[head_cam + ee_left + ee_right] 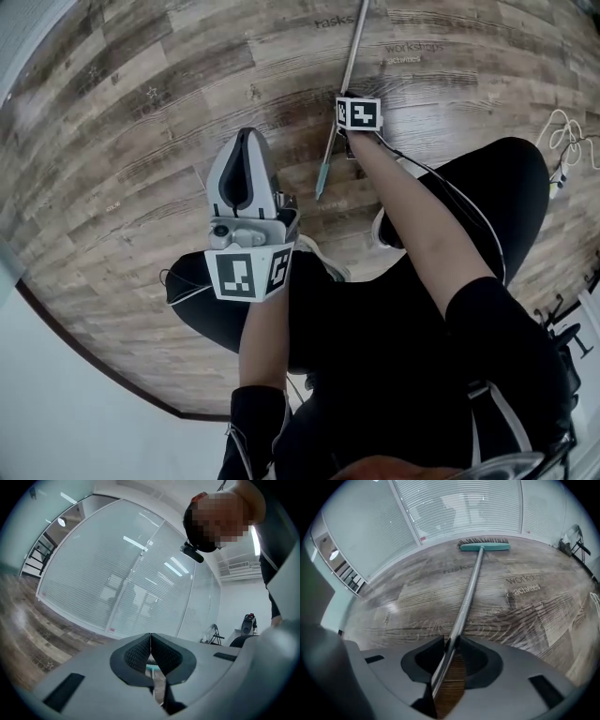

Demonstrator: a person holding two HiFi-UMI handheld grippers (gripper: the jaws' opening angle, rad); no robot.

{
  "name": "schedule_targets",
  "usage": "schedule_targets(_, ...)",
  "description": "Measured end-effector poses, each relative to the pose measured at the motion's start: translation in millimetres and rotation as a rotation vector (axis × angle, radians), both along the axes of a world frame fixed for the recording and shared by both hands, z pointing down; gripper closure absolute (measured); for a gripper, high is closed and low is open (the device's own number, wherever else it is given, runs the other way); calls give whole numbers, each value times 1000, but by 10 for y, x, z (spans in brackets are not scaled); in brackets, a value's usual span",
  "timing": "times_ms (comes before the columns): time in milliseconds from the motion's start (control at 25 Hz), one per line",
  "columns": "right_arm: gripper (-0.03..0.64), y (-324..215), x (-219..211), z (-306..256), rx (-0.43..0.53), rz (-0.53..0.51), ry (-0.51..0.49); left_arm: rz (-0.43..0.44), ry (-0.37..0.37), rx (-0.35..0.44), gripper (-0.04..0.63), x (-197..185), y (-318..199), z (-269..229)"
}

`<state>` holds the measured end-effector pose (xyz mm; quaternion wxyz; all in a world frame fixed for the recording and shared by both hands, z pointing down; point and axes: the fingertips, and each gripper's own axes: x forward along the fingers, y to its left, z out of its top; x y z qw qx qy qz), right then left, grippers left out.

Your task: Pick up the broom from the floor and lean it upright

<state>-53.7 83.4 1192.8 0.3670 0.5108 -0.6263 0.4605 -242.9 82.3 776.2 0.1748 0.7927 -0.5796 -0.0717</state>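
The broom (465, 602) lies flat on the wood-patterned floor (141, 112). Its teal brush head (483, 546) is at the far end, close to the foot of a glass wall with blinds (454, 503). Its metal handle (352, 56) runs back from there toward the person, across words printed on the floor, and ends in a teal tip (322, 180). The right tool (449, 645) points steeply down over the near part of the handle. In the right gripper view the handle passes straight through the narrow gap between the two jaws and fills it, both pads against the metal, so this tool is closed on the handle a little way up from the teal tip. In the head view its marker cube (358, 113) sits directly over that spot. The left tool (247, 136) is held off to the left of the handle's end, apart from the broom and roughly level. Its jaws are pressed together with nothing between them. The person crouches over the scene in black clothing, and a white cable (562, 131) lies on the floor at the far right.
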Motion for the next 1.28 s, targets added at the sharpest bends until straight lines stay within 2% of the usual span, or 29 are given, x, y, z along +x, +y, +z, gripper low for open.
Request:
schedule_targets(80, 428, 34, 17, 58, -43, 15, 30, 2, -2, -7, 577, 31, -40, 36)
schedule_targets(200, 446, 19, 78, 58, -44, 16, 73, 18, -23, 13, 577, 108, -104, -8)
schedule_targets(280, 497, 5, 123, 55, -26, 33, 76, 30, -45, 34, 577, 145, -108, -49)
schedule_targets(400, 517, -2, 159, 79, -30, 112, 19, 28, -64, 31, 577, 139, -92, -40)
schedule_targets(520, 532, 6, 279, 67, -63, 195, -29, 21, -52, -20, 575, 97, -86, 31)
schedule_targets(600, 534, 9, 355, 13, -80, 215, -41, 31, -28, -61, 575, 100, -88, 114)
schedule_targets(720, 535, -27, 306, -162, -126, 232, -95, 46, 2, -83, 575, 166, -117, 194)
schedule_targets(960, 537, -144, 267, -826, -171, 294, -217, 167, -22, -108, 575, 480, -24, 77)
schedule_targets(1120, 535, -145, 382, -1318, -223, 333, -266, 208, -1, -206, 575, 580, 198, -129)
schedule_targets(1280, 537, -182, 438, -1734, -262, 397, -331, 187, 62, -360, 575, 675, 446, -265)
